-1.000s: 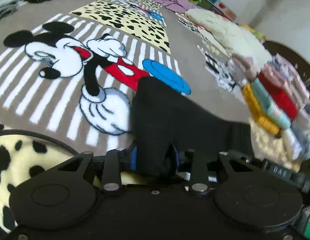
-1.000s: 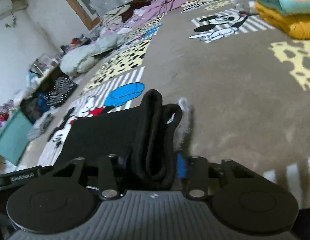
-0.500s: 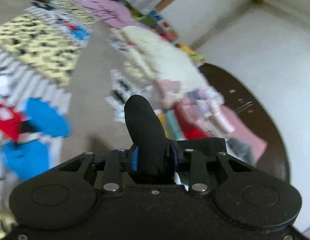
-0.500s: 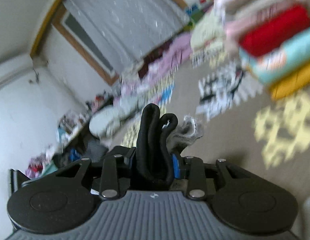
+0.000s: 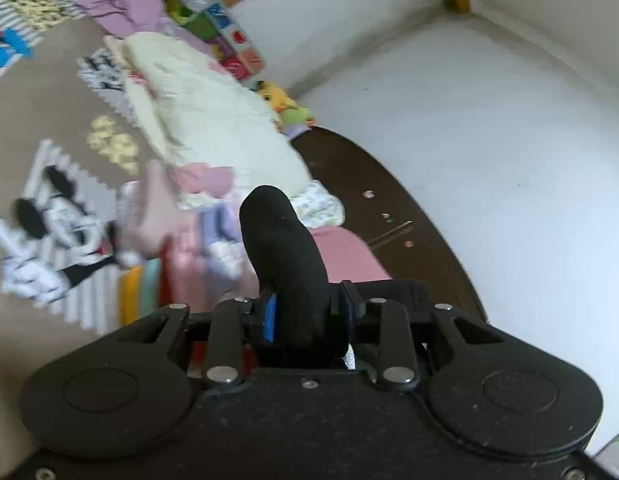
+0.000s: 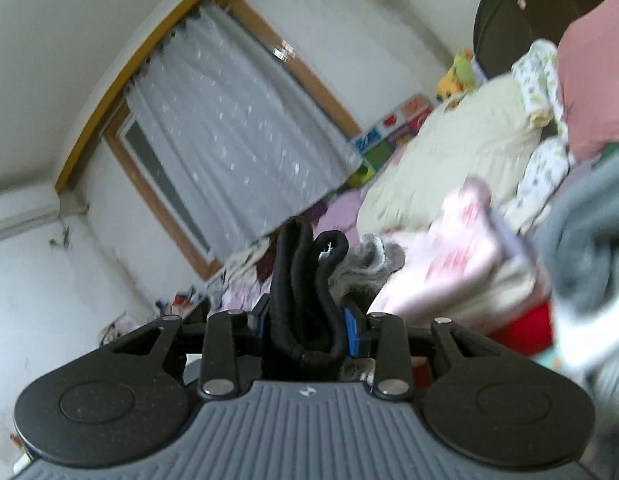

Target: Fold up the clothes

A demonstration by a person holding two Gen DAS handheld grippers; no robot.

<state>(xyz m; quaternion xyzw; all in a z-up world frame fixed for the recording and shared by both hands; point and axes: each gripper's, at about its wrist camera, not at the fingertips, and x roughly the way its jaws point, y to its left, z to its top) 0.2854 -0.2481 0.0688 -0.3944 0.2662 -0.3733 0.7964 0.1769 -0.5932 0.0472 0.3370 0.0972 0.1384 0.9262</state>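
Note:
My left gripper (image 5: 307, 312) is shut on a folded black garment (image 5: 283, 248), whose rounded fold sticks up between the fingers. My right gripper (image 6: 305, 320) is shut on the other end of the same black garment (image 6: 301, 280), with its thick folded edges and a grey fleecy lining (image 6: 369, 260) showing. Both grippers hold it up in the air, near a stack of folded clothes (image 5: 181, 268) that also shows in the right wrist view (image 6: 469, 264). The stretch of garment between the grippers is hidden.
A brown cartoon-print blanket (image 5: 49, 152) covers the floor. A cream quilt (image 5: 213, 120) and a pink pillow (image 5: 349, 252) lie beside the stack. A dark wooden headboard (image 5: 409, 216) and white wall (image 5: 509, 140) stand behind. A curtained window (image 6: 237, 140) is across the room.
Both grippers have lifted the black garment off the blanket and swung it toward the stack of folded clothes; the views now tilt up at the walls.

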